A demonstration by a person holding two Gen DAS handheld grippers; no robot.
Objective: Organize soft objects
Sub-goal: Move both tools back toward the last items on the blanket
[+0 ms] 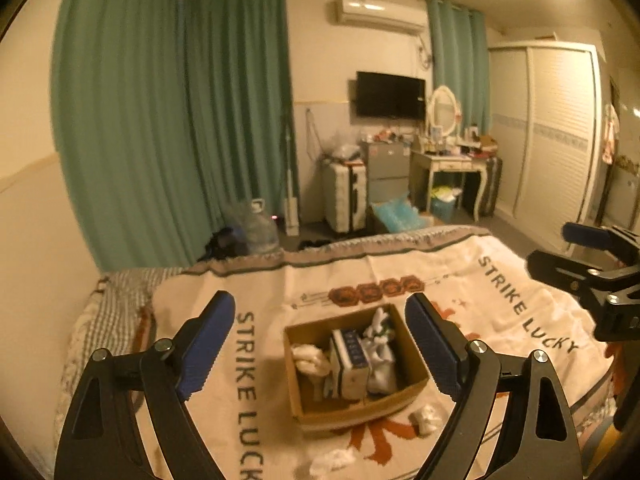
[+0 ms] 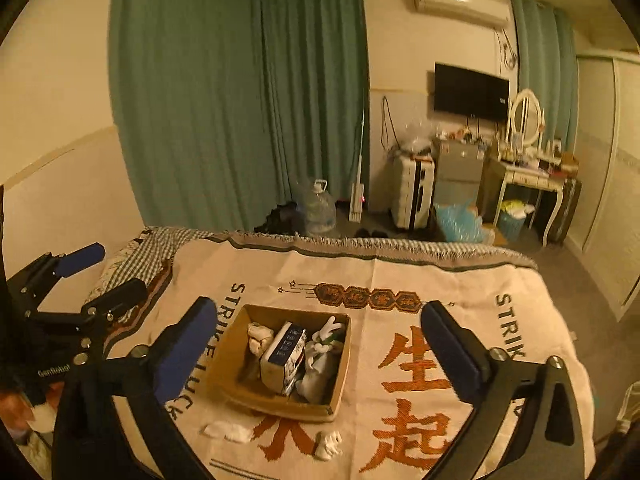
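Observation:
An open cardboard box (image 1: 416,390) (image 2: 232,344) sits on the bed blanket (image 1: 320,280) (image 2: 460,288). Inside lie a white soft bundle (image 1: 310,358) (image 2: 259,336), a white-and-blue carton (image 1: 352,360) (image 2: 284,356) and a white plush toy (image 1: 380,332) (image 2: 320,356). Two white soft pieces lie on the blanket in front of the box (image 1: 426,418) (image 1: 332,460) (image 2: 226,432) (image 2: 328,444). My left gripper (image 1: 320,340) (image 2: 100,276) is open and empty, above the box. My right gripper (image 2: 320,344) (image 1: 560,248) is open and empty, to the right of the left one.
The bed's far edge (image 2: 360,244) drops to the floor. Beyond stand a water jug (image 2: 318,208), a suitcase (image 2: 412,192), a dressing table (image 2: 528,176) and green curtains (image 2: 240,100). A wall runs along the bed's left side (image 1: 36,240).

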